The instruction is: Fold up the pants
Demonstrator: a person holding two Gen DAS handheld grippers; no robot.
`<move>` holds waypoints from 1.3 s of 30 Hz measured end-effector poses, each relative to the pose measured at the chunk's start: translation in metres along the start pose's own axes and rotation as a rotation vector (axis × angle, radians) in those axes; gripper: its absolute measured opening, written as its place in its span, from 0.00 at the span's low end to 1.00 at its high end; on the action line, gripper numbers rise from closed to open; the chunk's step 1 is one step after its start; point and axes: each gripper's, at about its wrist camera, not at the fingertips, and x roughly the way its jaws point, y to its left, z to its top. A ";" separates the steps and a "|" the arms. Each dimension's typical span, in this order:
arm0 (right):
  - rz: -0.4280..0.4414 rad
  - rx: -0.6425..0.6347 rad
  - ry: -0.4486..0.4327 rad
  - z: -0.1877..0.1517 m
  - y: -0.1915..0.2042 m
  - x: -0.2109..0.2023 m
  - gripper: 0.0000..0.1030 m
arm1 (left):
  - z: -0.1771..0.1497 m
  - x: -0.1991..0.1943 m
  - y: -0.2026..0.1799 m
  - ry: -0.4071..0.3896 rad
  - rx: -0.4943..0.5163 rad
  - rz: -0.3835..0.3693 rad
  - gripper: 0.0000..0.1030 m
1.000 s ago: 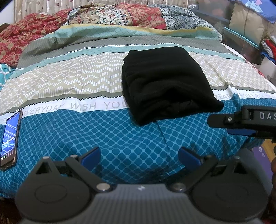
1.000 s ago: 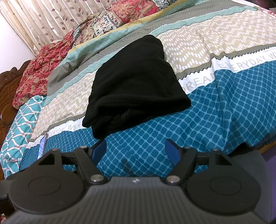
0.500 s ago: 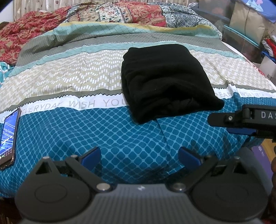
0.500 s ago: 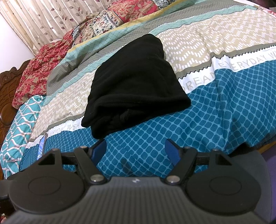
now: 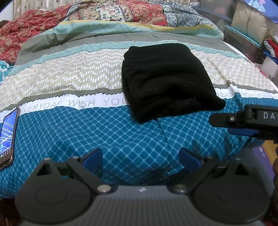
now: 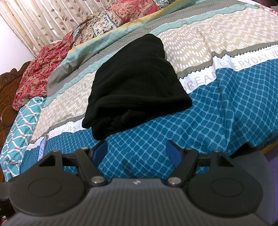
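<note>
Black pants (image 5: 165,80) lie folded into a thick rectangular bundle on the patterned bedspread (image 5: 69,83); they also show in the right wrist view (image 6: 135,83). My left gripper (image 5: 140,159) hovers open over the blue part of the spread, short of the bundle's near edge, nothing between its blue pads. My right gripper (image 6: 136,152) is likewise open and empty, just short of the bundle's near corner. The right gripper's side also pokes into the left wrist view at the right edge (image 5: 243,120).
A phone (image 5: 7,137) with a lit screen lies on the spread at the left, also in the right wrist view (image 6: 42,149). Floral quilts (image 5: 121,12) are piled at the head. Storage boxes (image 5: 248,22) stand right of the bed; a carved wooden headboard (image 6: 7,97) is at the left.
</note>
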 end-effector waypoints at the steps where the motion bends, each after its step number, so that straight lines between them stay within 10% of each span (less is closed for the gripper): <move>1: 0.000 0.000 0.000 0.000 0.000 0.000 0.73 | 0.000 0.000 0.000 0.001 0.002 -0.001 0.93; 39: 0.002 0.001 0.003 -0.001 0.001 0.001 0.73 | -0.001 0.004 0.002 0.019 -0.010 -0.010 0.93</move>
